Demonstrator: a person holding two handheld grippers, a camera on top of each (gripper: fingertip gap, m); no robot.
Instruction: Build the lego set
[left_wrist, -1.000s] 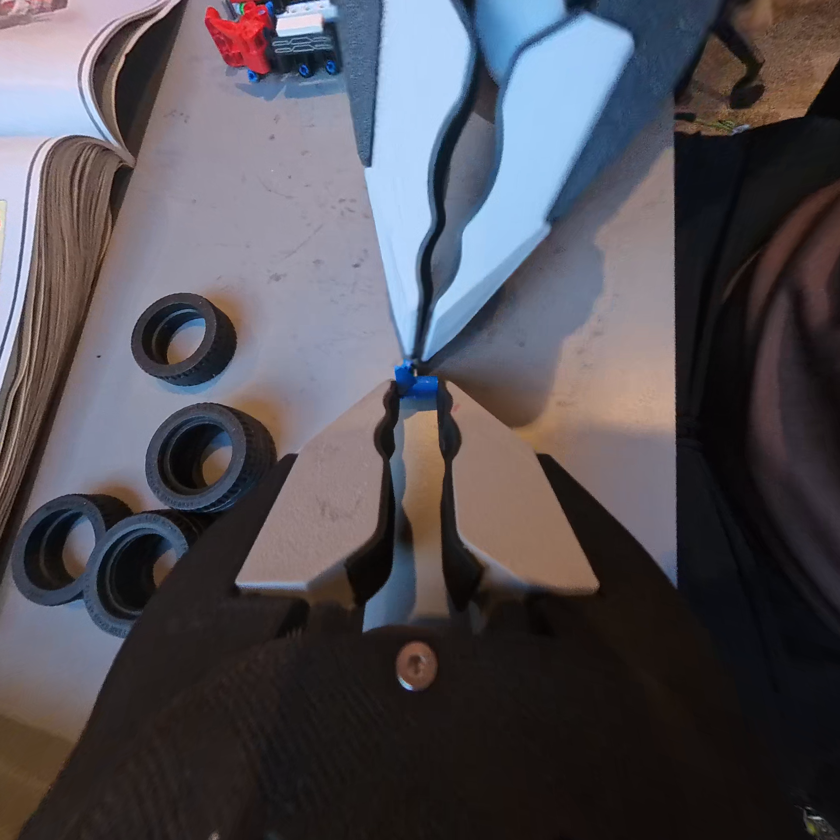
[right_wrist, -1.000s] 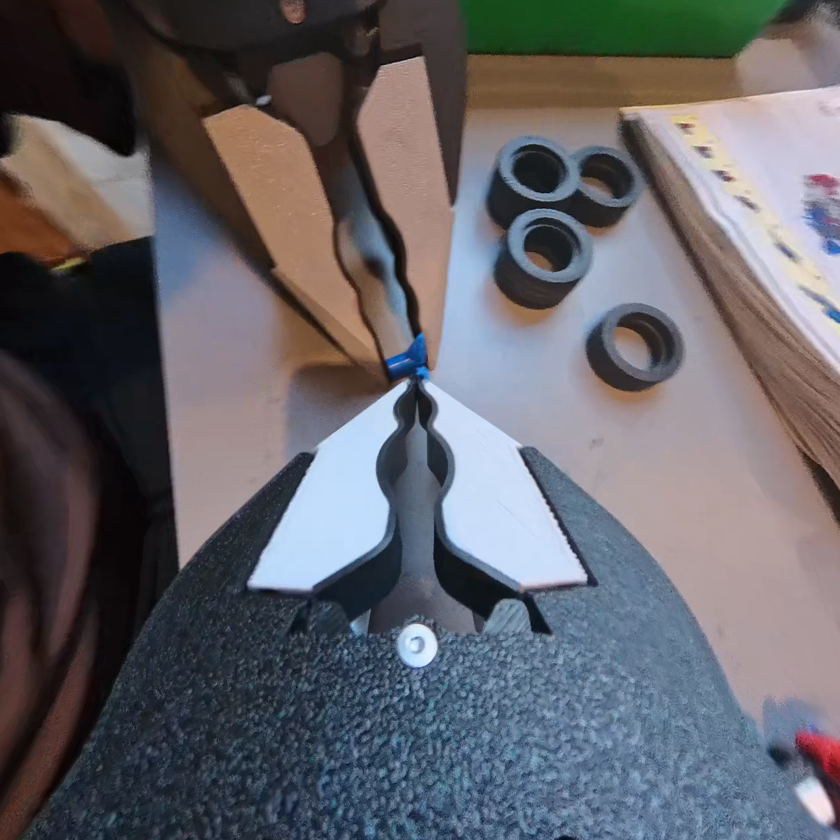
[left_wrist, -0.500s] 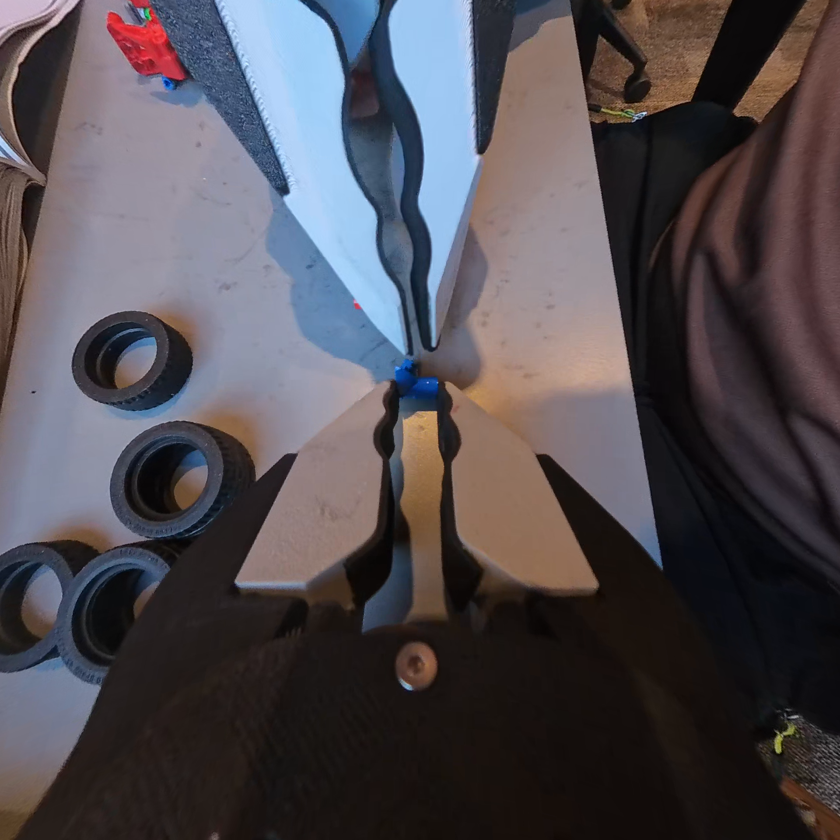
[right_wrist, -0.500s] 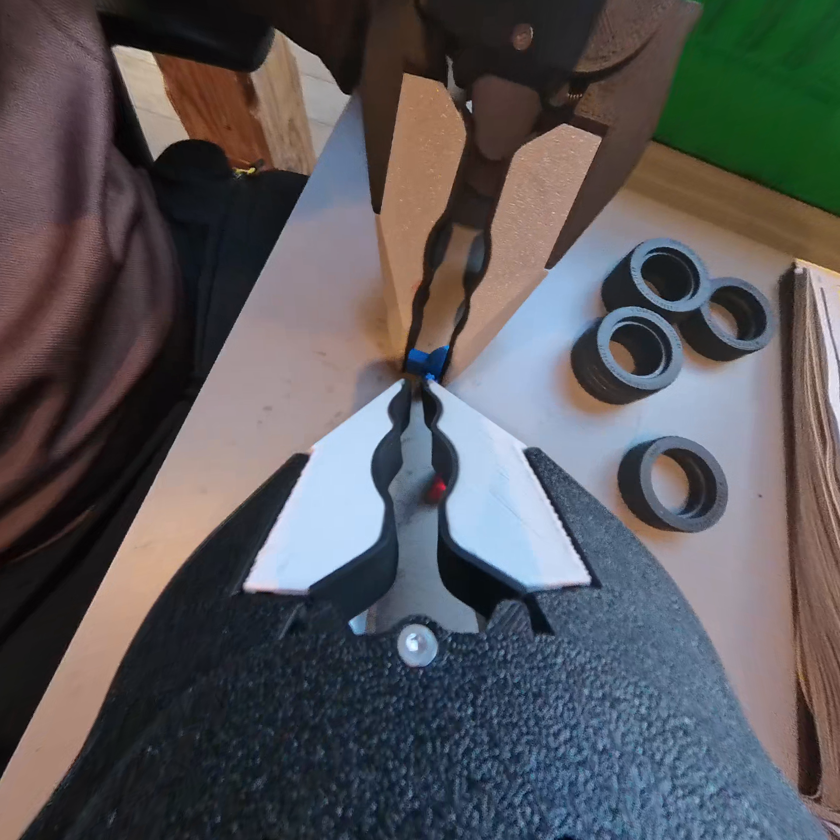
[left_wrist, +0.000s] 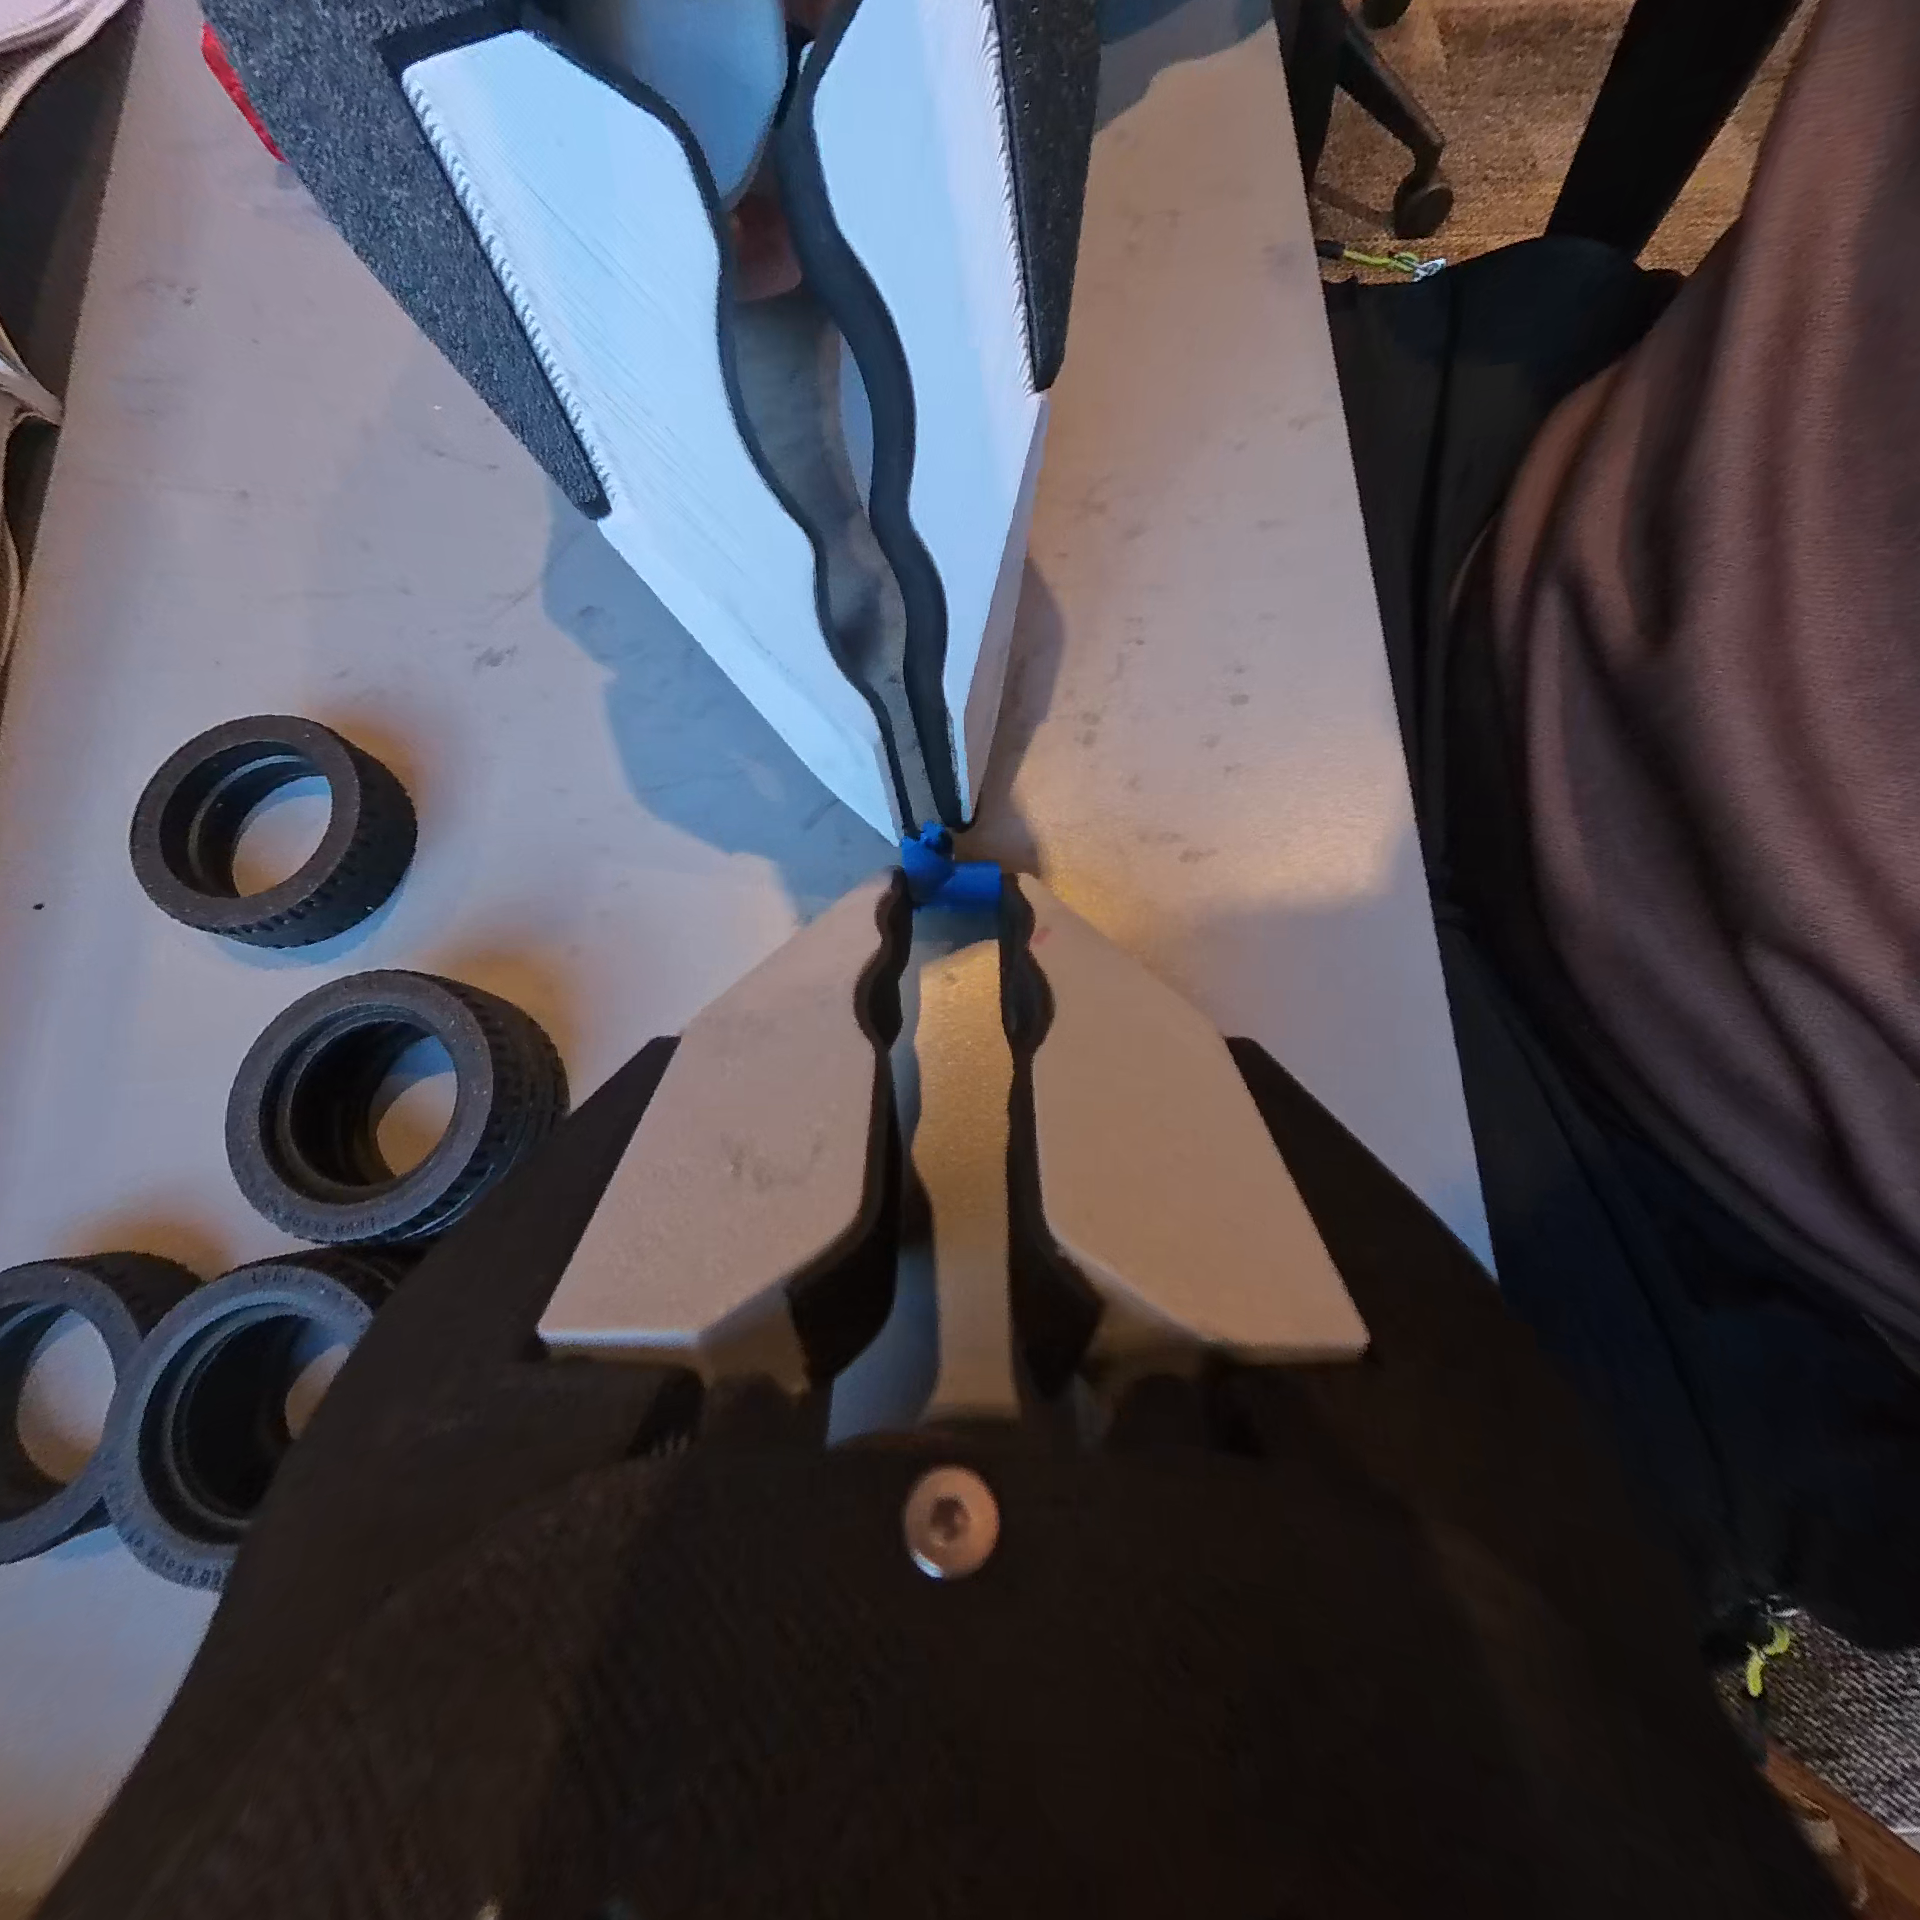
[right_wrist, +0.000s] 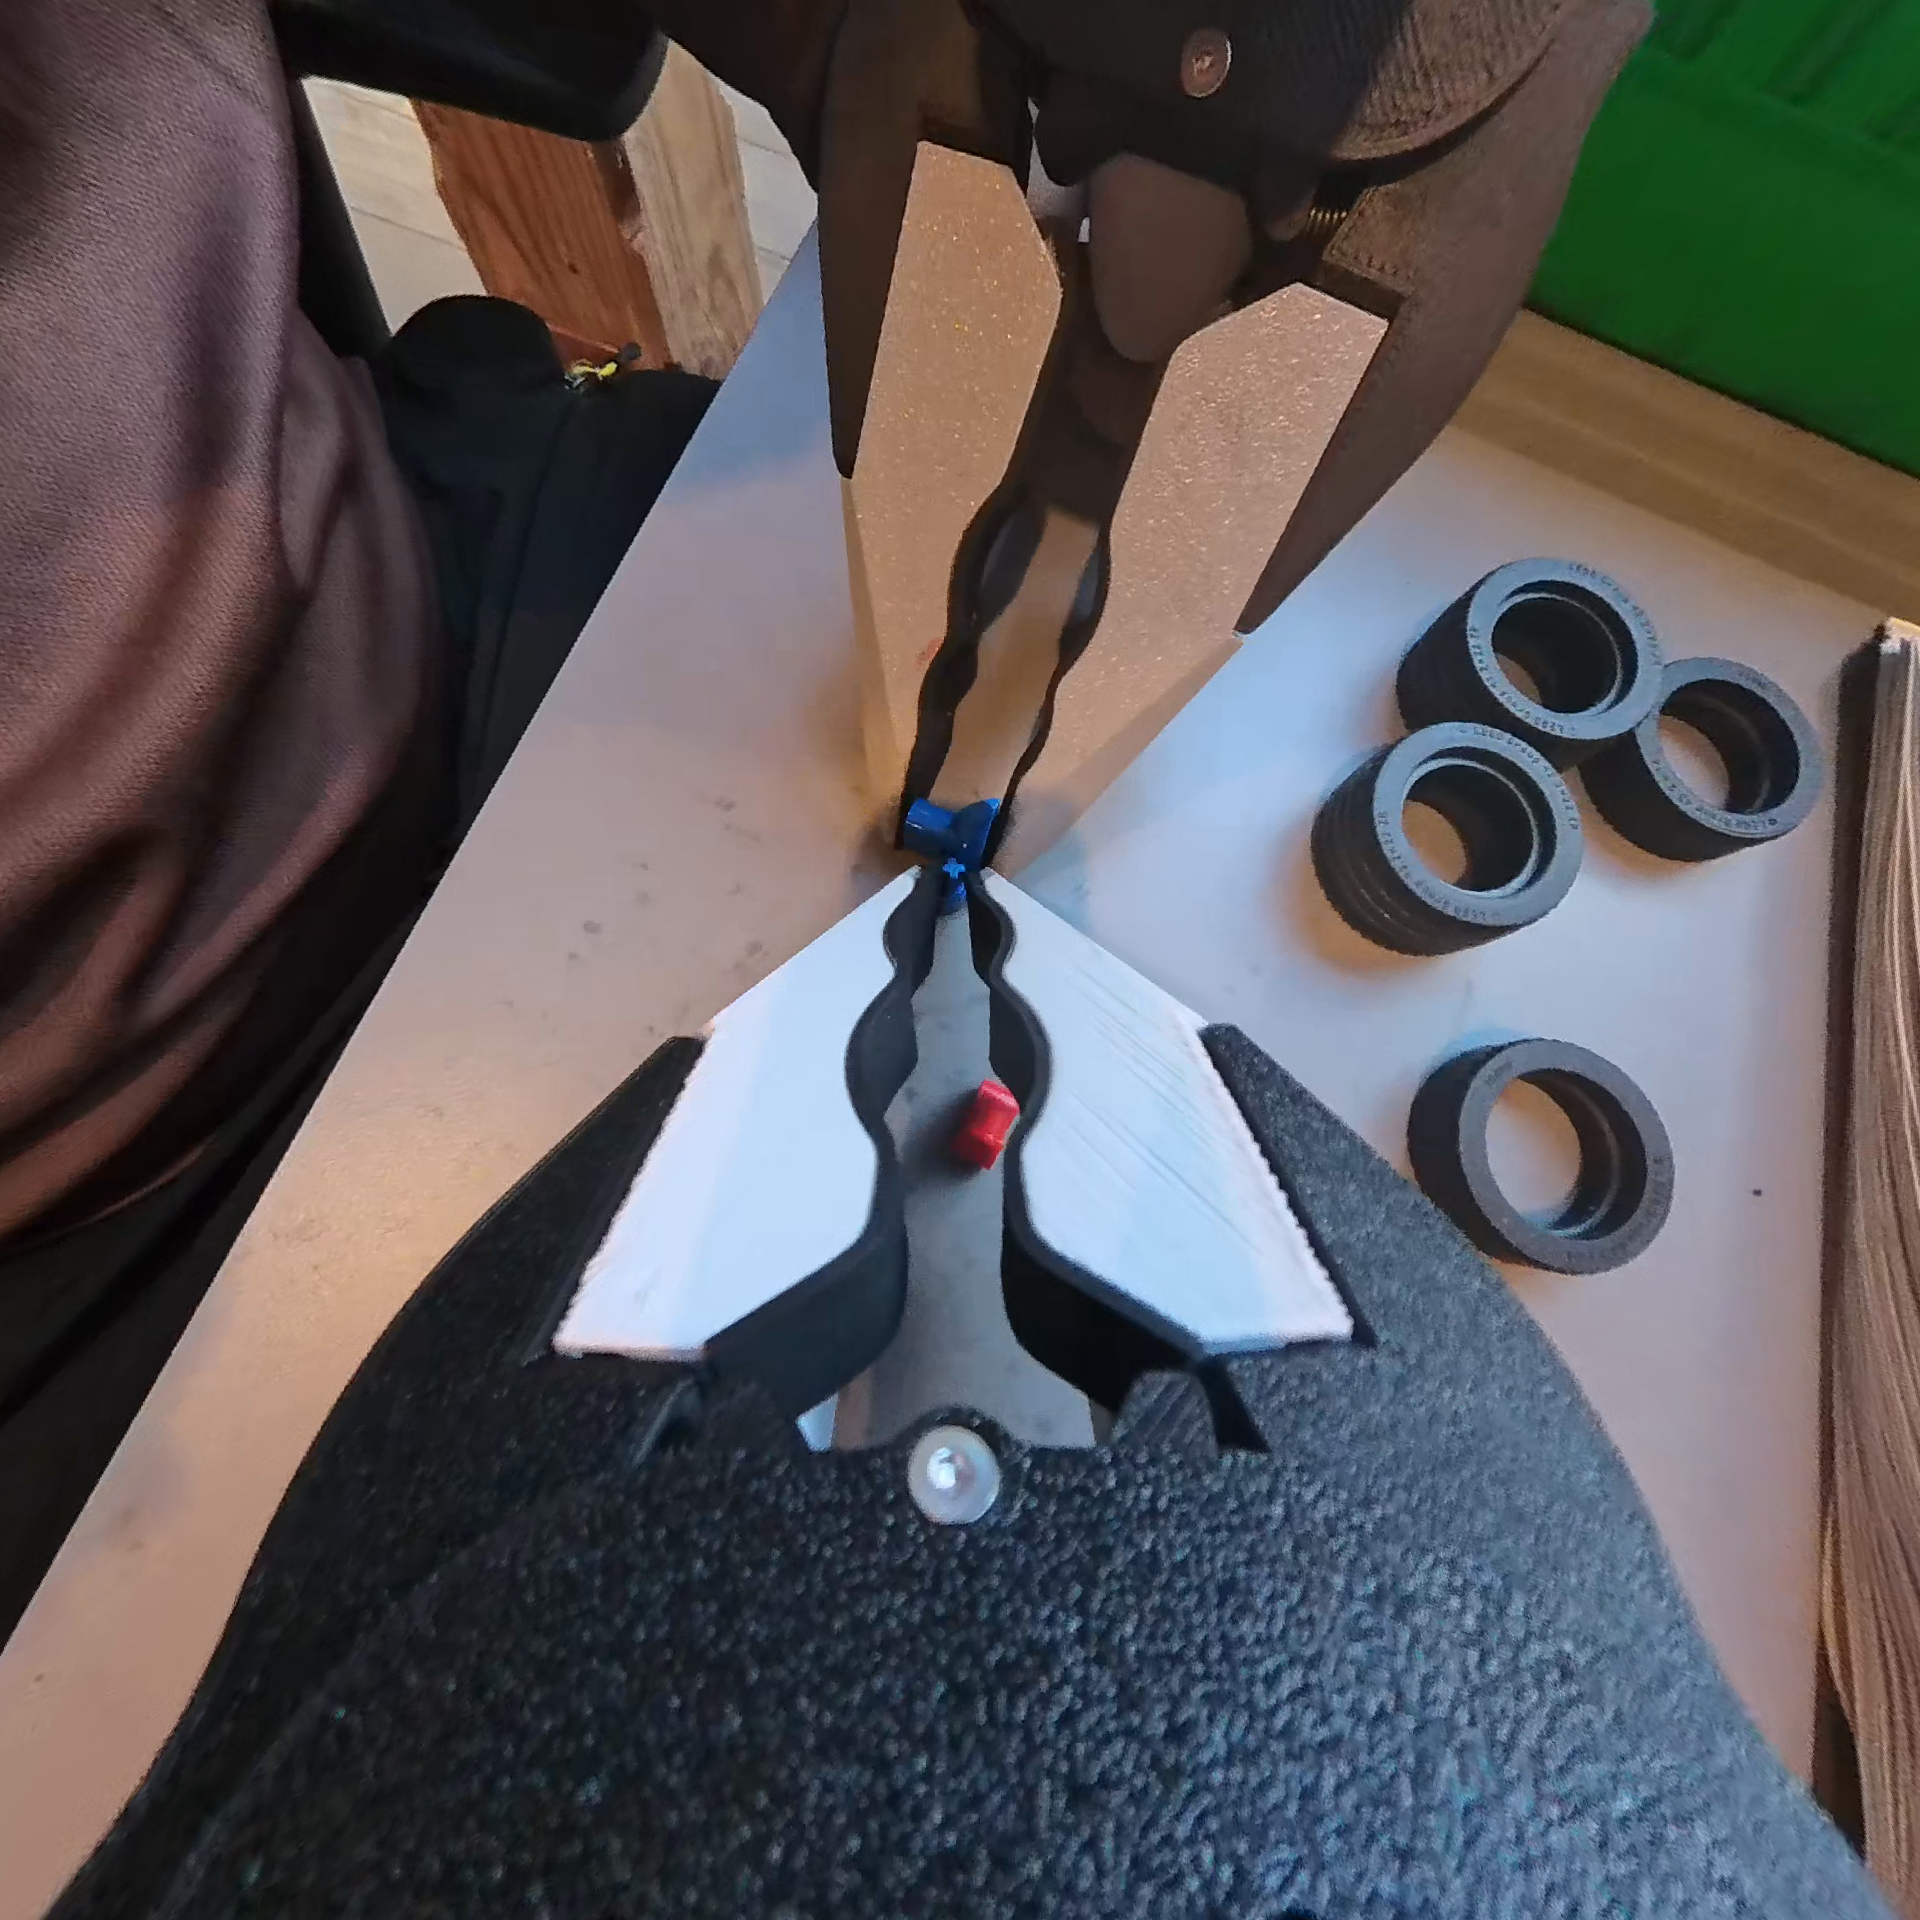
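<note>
Both grippers meet tip to tip on a blue piece (left_wrist: 951, 871)
Only the right wrist view shows a red piece (right_wrist: 985, 1122) on the desk (right_wrist: 623, 935), at 6 o'clock from the blue one; left gripper (left_wrist: 954, 891) jaws clench it, right gripper (right_wrist: 948, 881) jaws seemingly pinch its stub.

We see a blue lego piece (left_wrist: 951, 878) pinched at the tips, a small red piece (right_wrist: 982, 1122) on the pale grey table (left_wrist: 312, 582), four black ribbed tyres (right_wrist: 1538, 1169), white-faced fingers (right_wrist: 1132, 1132) on a speckled black body, and a green backdrop (right_wrist: 1766, 177).
</note>
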